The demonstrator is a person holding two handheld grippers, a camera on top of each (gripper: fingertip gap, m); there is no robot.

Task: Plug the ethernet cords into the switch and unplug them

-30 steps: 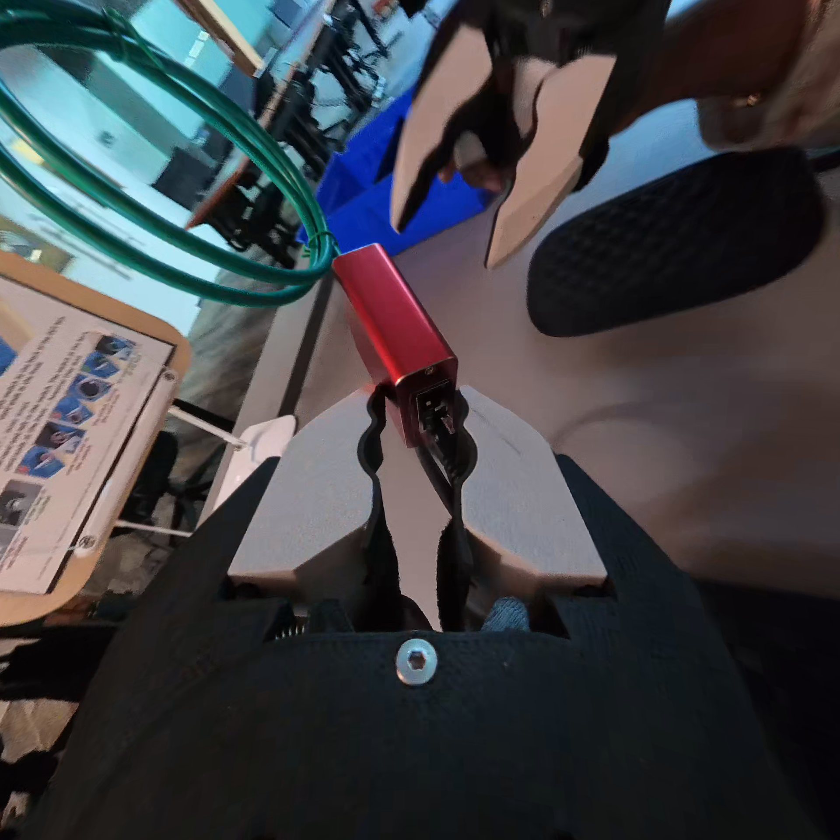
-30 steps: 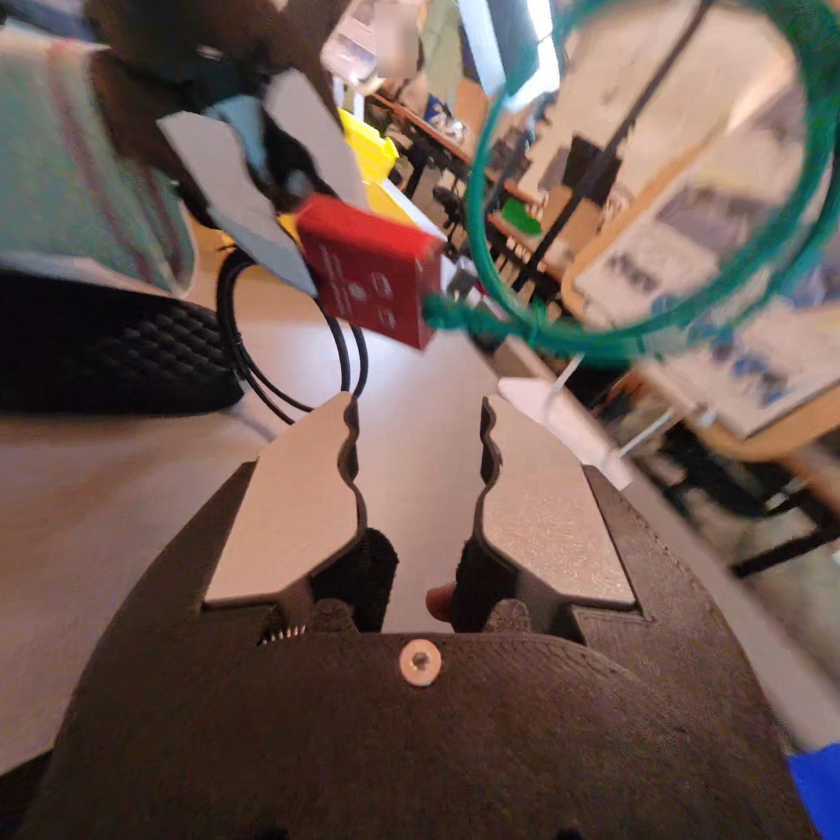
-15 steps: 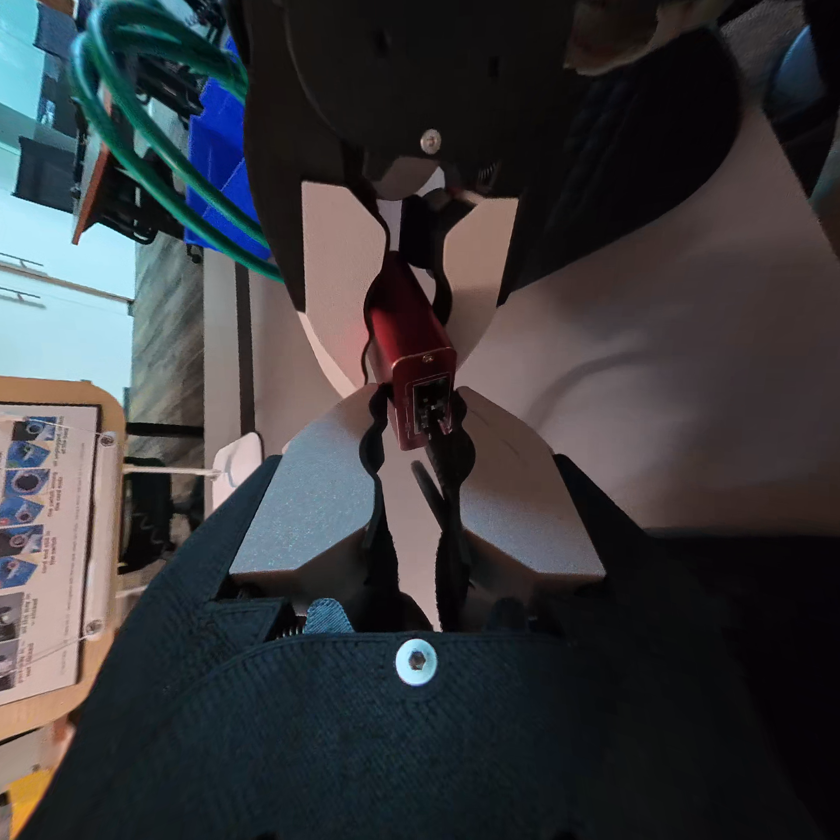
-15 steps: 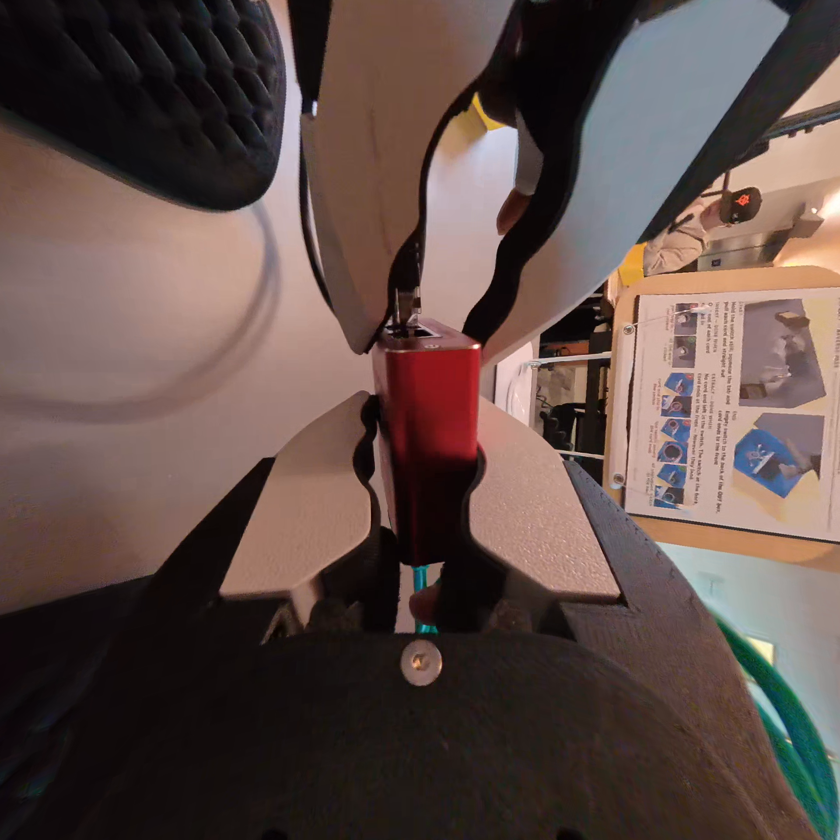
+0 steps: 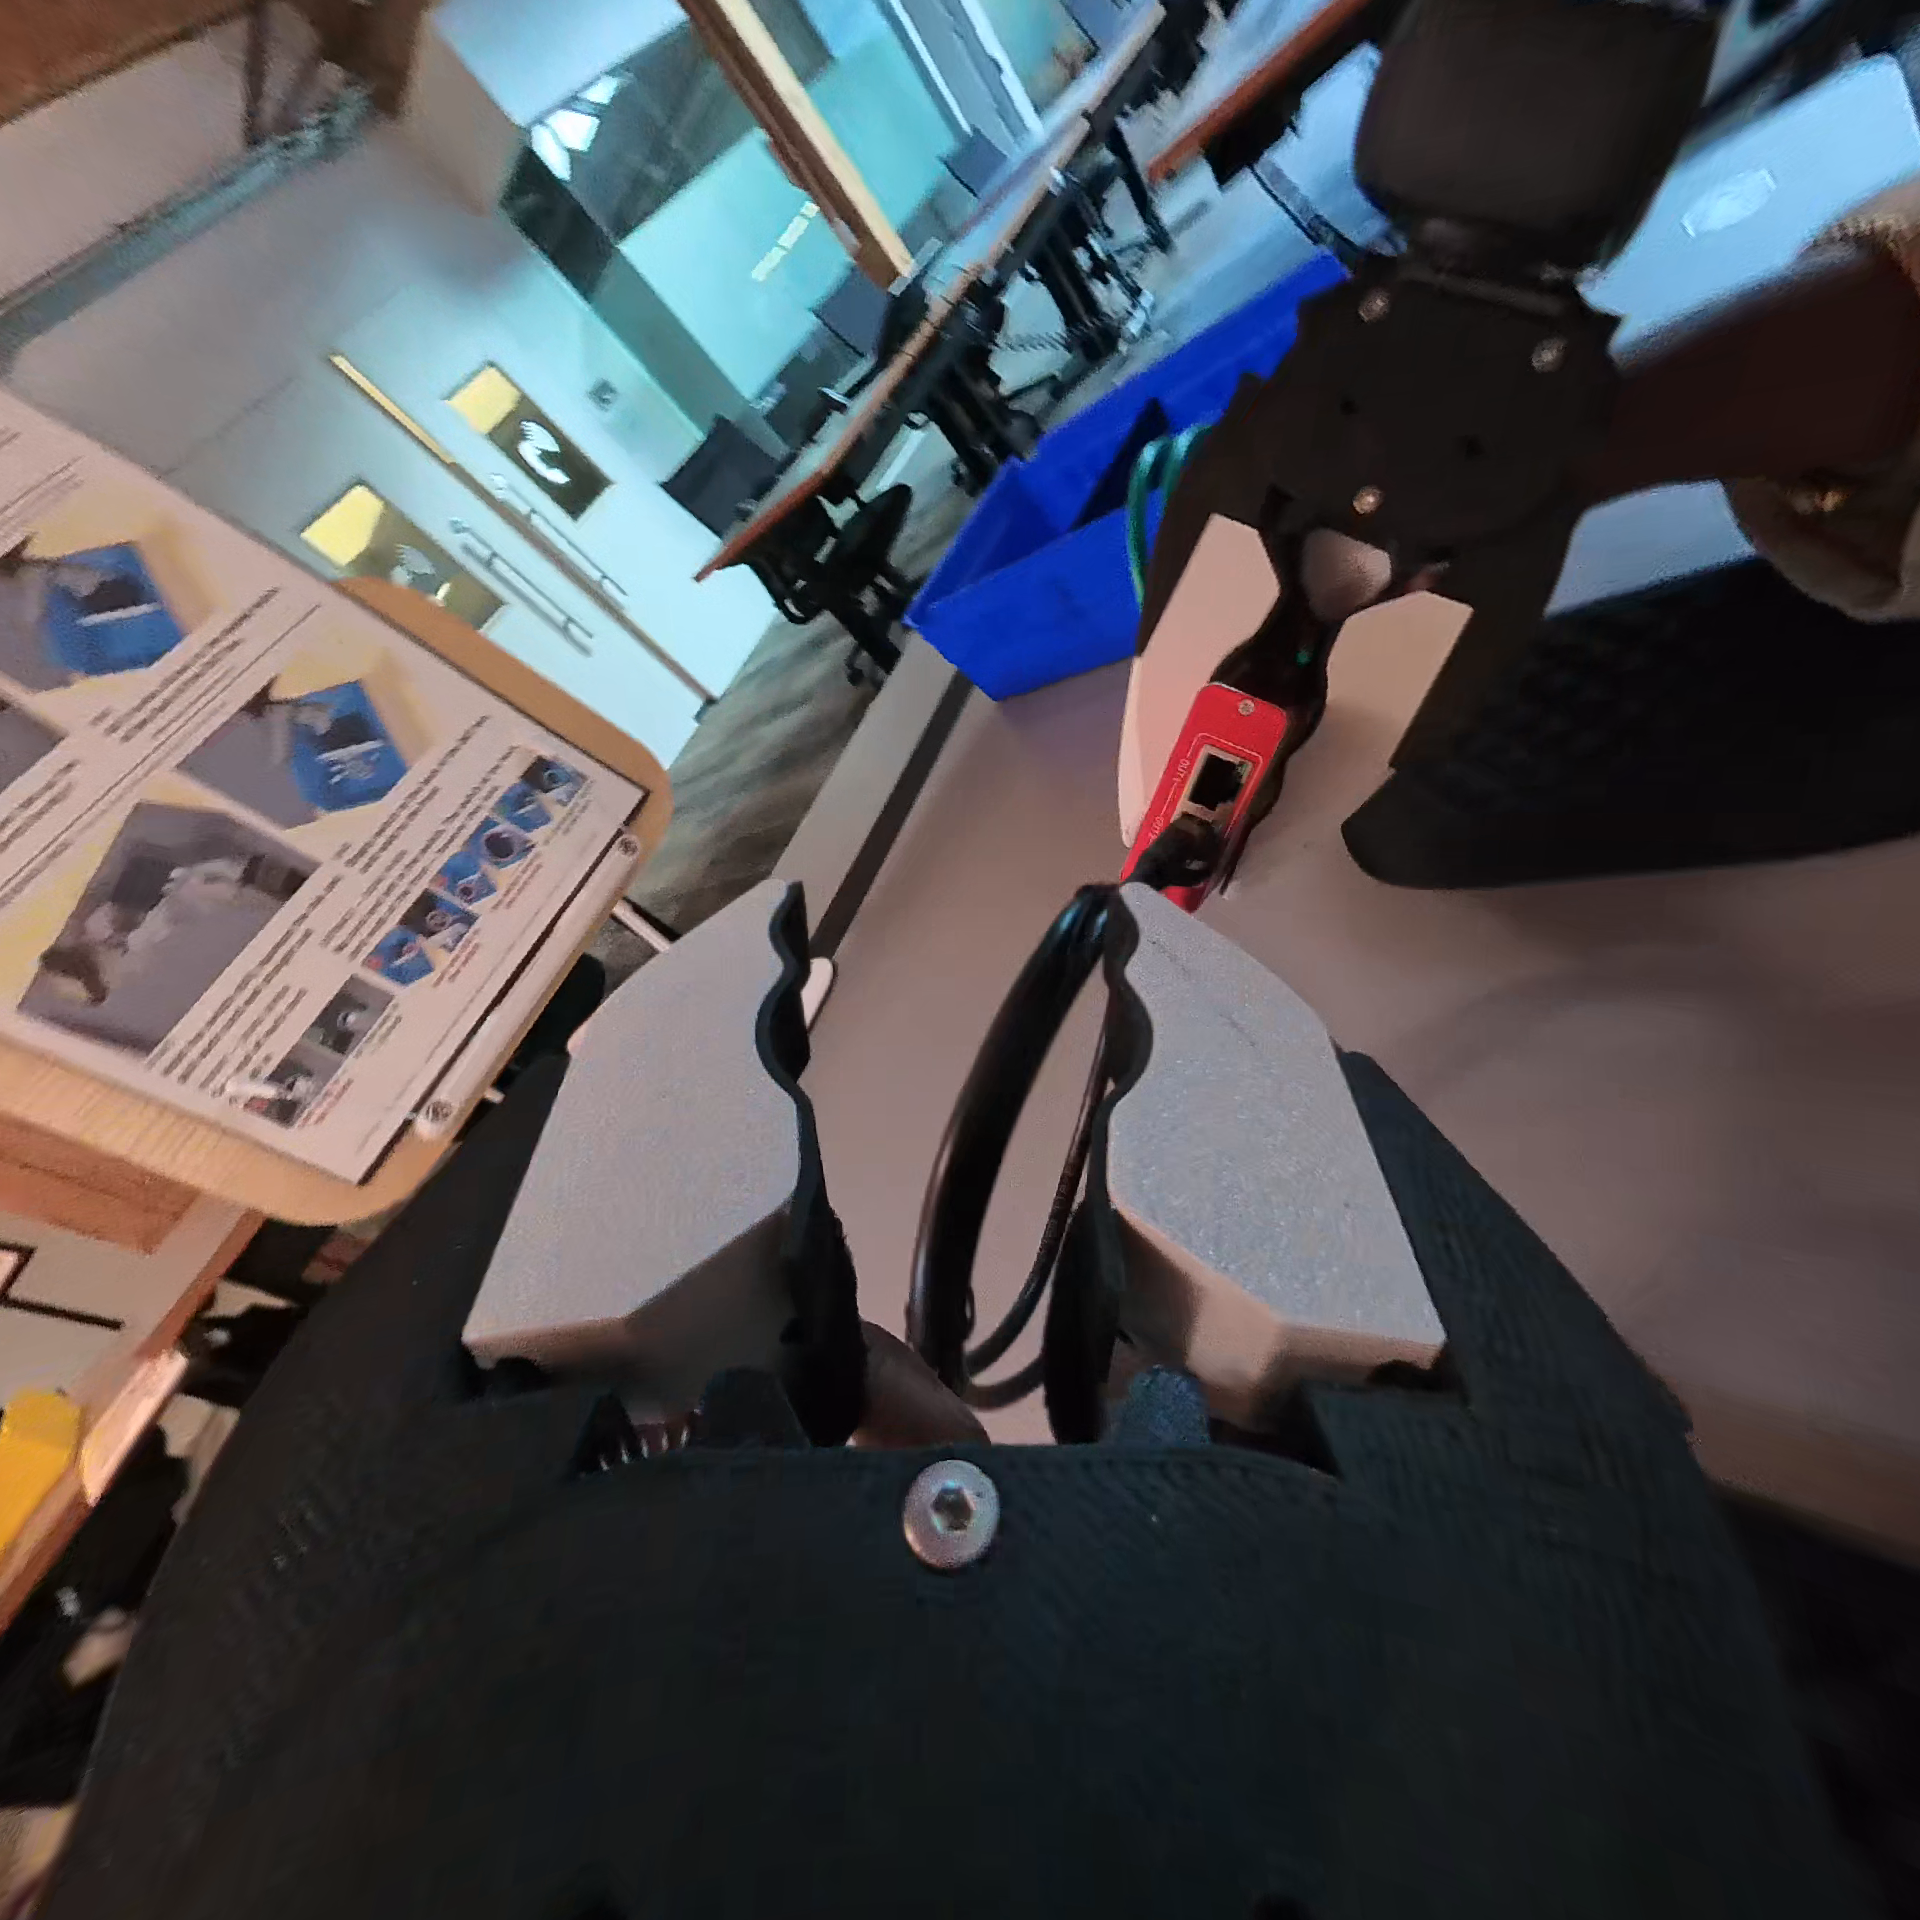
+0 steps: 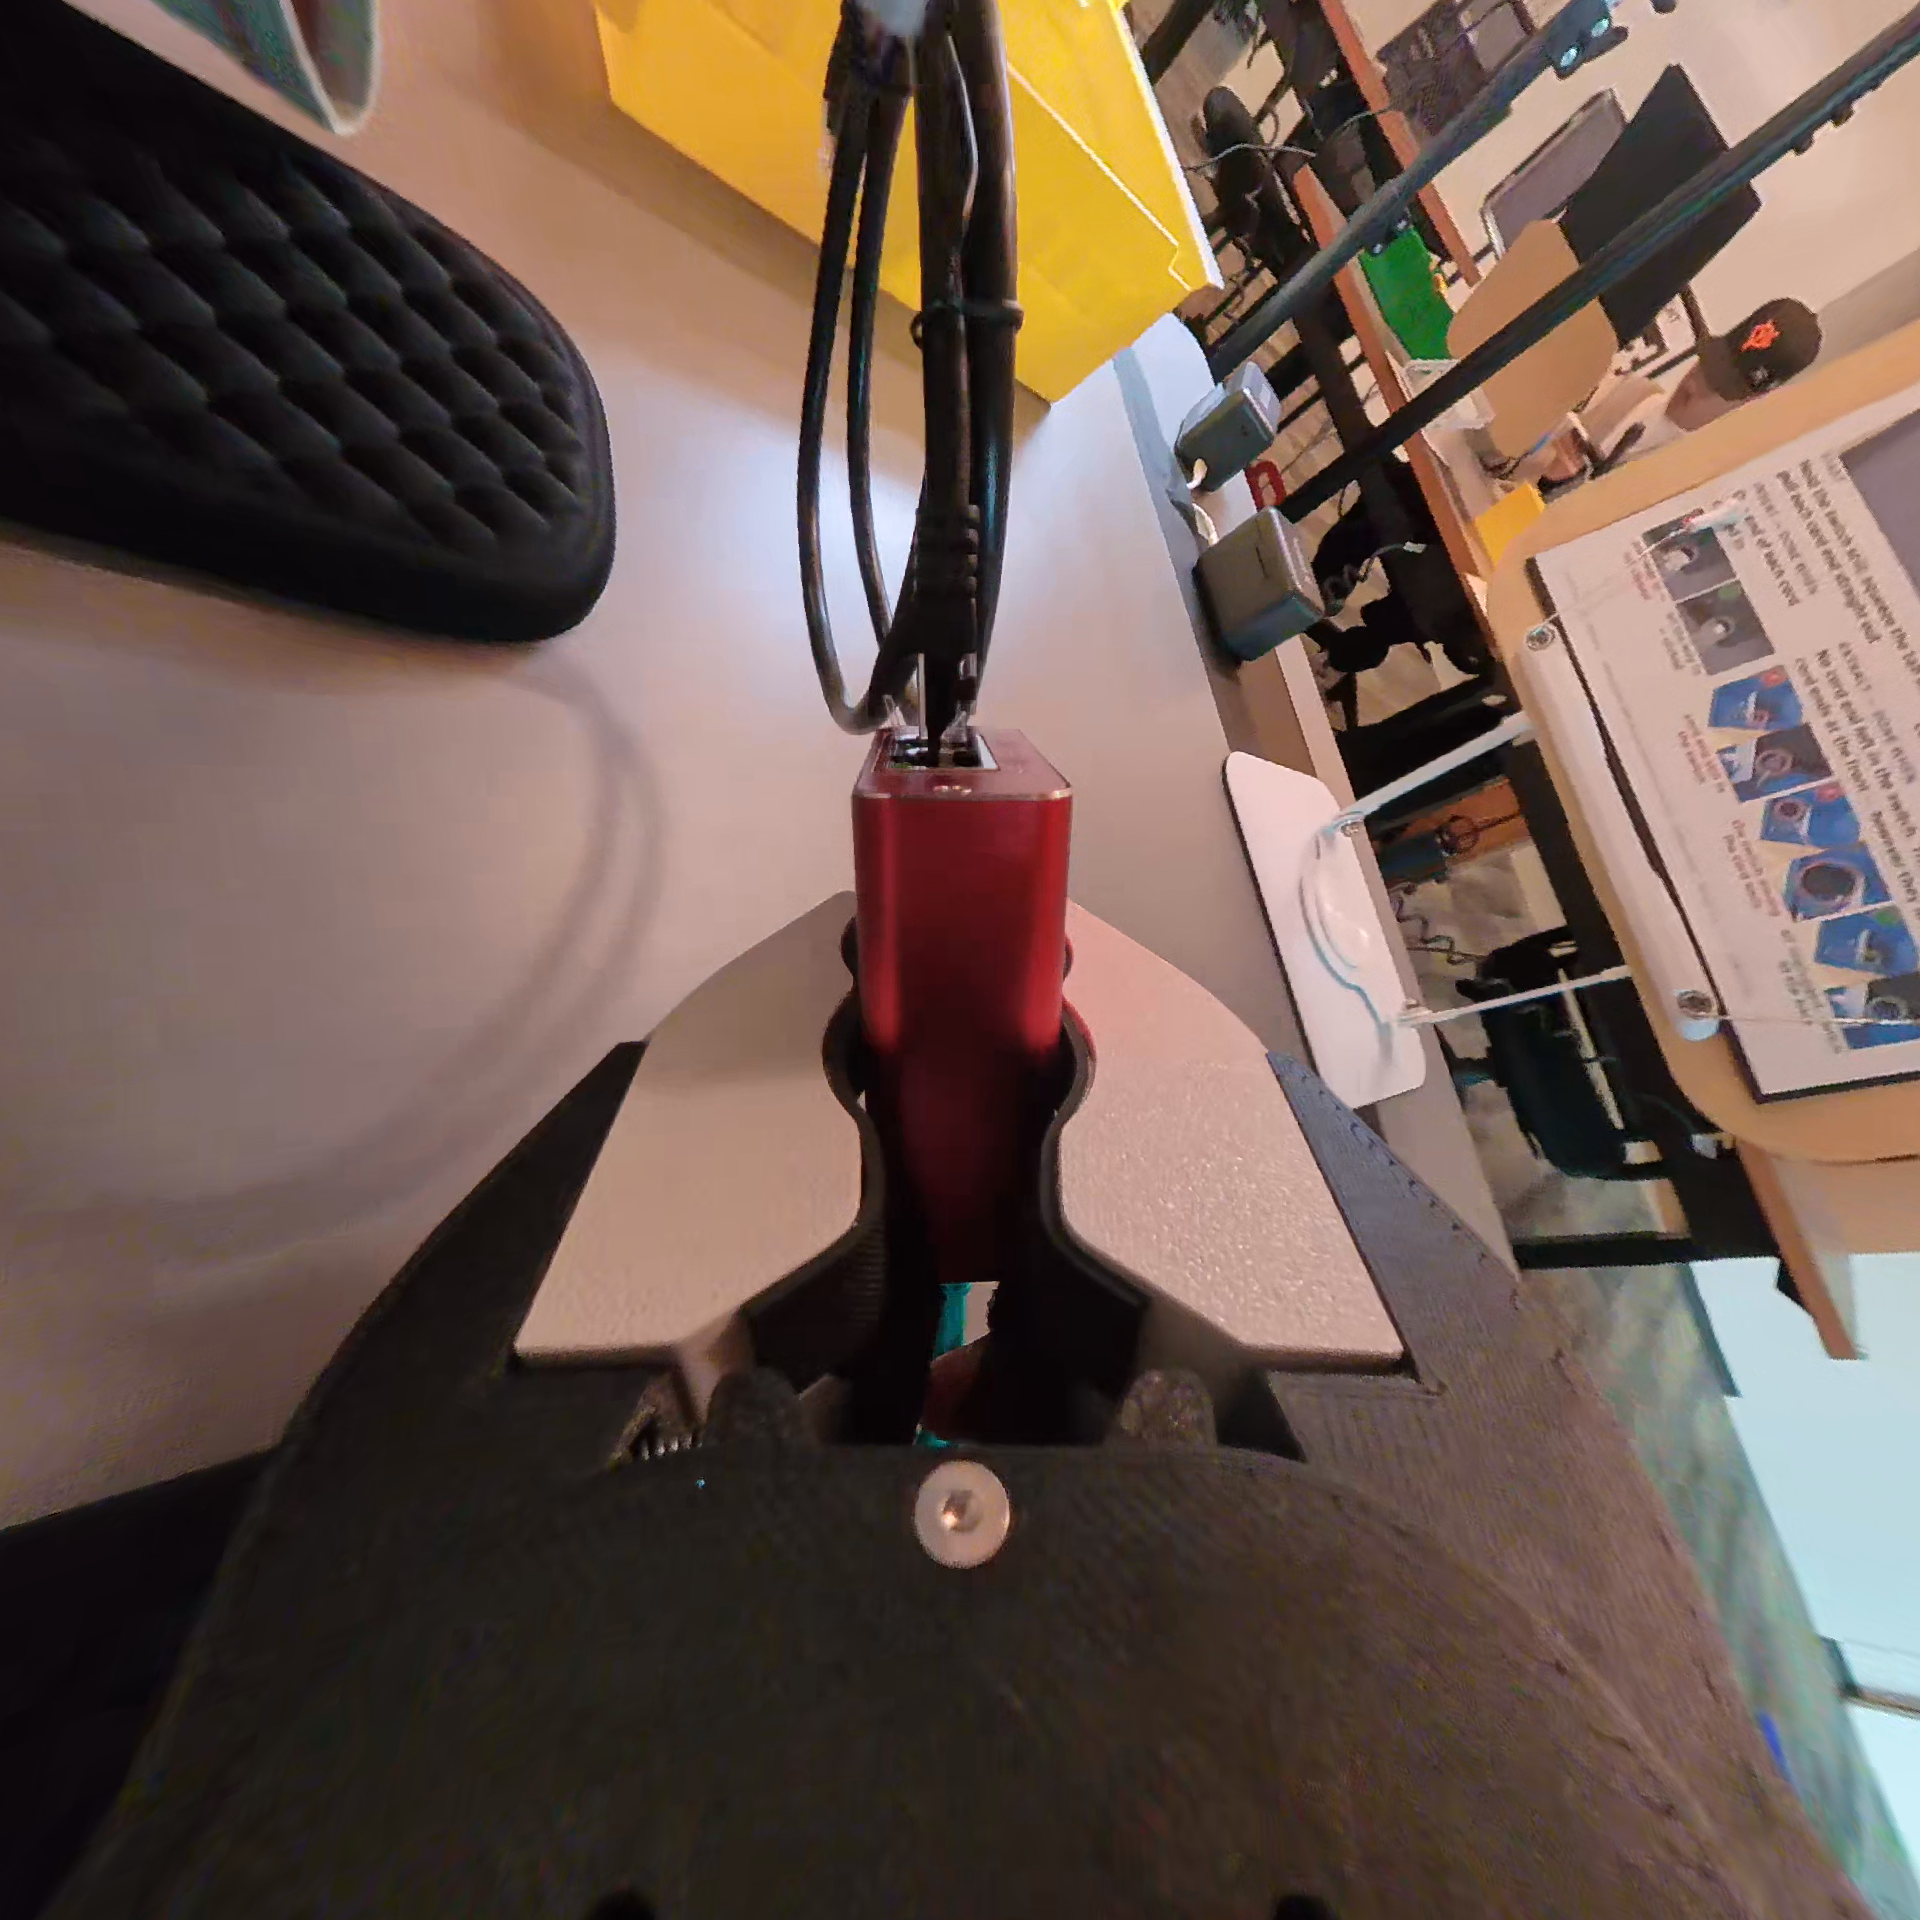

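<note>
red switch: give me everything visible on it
The red switch is a small, smooth, metallic-looking box with rounded edges. The right gripper clamps its long sides, end face pointing away. That face has two ports: one empty, one holding a black cord. A green cord exits its rear, between the fingers.
</note>
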